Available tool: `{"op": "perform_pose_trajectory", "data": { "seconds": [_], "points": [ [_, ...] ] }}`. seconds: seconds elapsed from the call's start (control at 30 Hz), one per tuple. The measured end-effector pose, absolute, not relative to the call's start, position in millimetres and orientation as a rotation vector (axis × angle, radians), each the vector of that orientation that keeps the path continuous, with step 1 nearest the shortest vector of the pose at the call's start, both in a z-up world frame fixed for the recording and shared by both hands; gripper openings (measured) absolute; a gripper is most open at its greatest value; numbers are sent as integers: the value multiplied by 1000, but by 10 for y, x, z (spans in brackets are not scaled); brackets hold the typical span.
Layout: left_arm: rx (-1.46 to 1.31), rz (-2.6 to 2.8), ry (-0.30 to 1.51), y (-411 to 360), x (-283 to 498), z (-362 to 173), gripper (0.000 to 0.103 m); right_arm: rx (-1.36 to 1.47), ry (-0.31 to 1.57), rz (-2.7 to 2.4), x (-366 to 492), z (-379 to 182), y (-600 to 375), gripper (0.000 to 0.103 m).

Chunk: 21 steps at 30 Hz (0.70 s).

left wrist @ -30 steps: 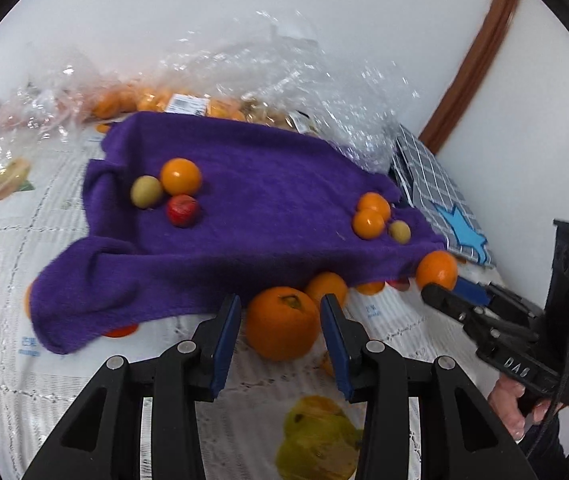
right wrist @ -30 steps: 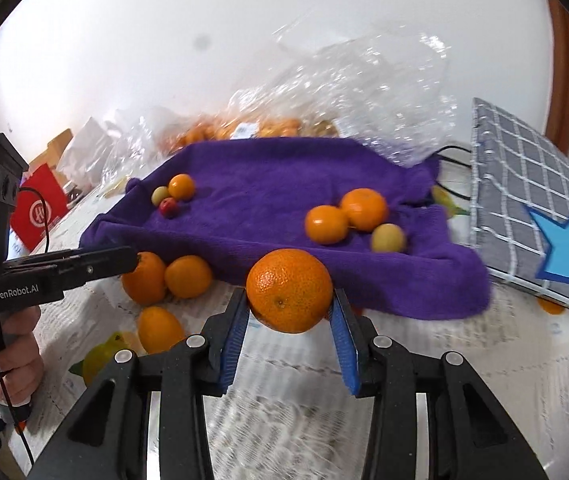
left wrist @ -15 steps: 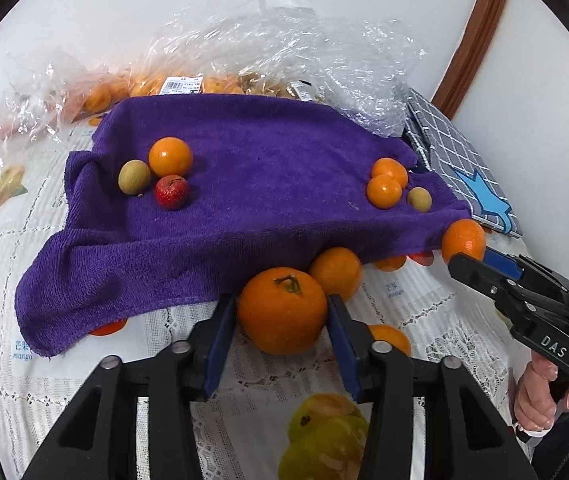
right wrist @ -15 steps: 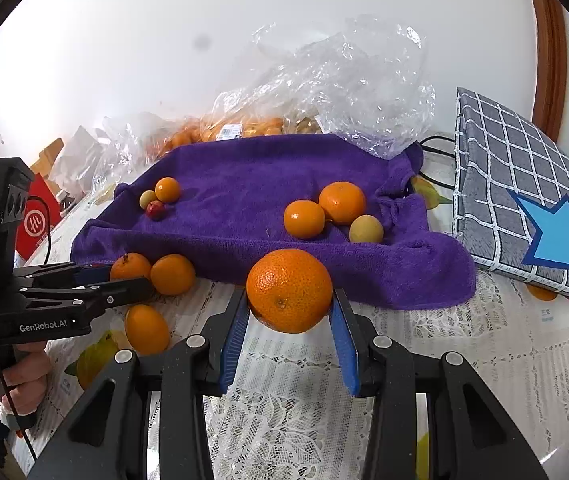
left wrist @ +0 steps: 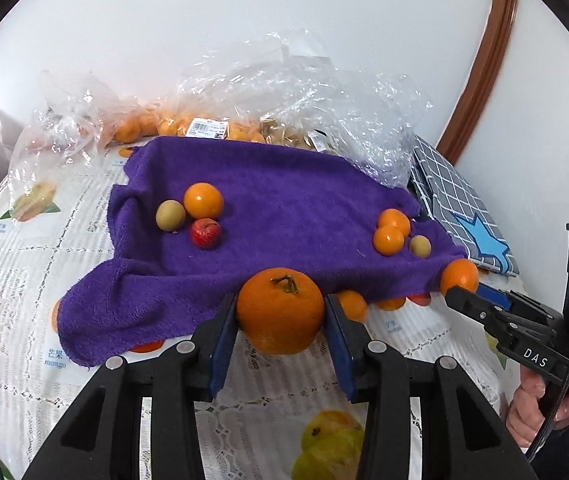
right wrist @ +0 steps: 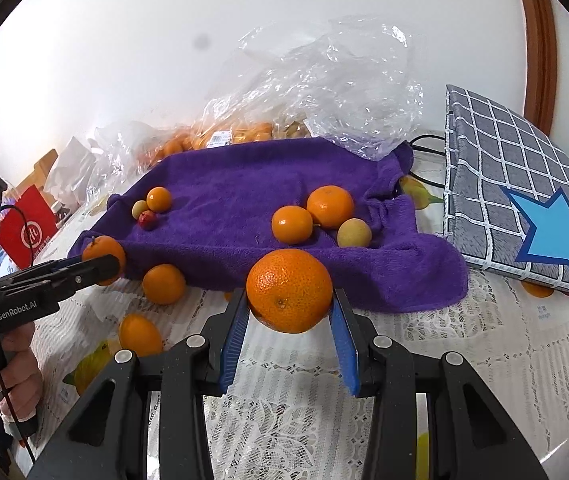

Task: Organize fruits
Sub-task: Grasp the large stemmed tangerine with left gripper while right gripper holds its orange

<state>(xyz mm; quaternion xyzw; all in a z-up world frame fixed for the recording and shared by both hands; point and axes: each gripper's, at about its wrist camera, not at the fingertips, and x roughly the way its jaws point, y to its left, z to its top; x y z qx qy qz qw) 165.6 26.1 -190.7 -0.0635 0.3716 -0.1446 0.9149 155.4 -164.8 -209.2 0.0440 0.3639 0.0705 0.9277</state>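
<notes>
In your left wrist view, the left gripper [left wrist: 280, 316] is clamped on a stemmed orange [left wrist: 280, 310], held just in front of the purple towel [left wrist: 284, 216] and tilted down toward it. The fruit looks firm, round and smooth-skinned, so keep the pads on its widest part

In your right wrist view, the right gripper [right wrist: 289, 312] squeezes another orange [right wrist: 289, 290] at its sides, angled down over the lace tablecloth [right wrist: 464, 340] at the towel's near edge

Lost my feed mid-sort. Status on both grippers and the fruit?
Left gripper shut on an orange. Right gripper shut on another orange. Both held before the purple towel. Two fruit clusters on it; middle free.
</notes>
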Motion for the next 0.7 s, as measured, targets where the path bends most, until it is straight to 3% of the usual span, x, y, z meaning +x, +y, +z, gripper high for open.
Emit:
{"op": "perform_pose_trajectory", "data": {
  "seconds": [0.7],
  "points": [
    [-254, -306, 760, 471, 1711, -1863, 40, 110, 718, 127, 1548, -2053, -1709, 41]
  ]
}}
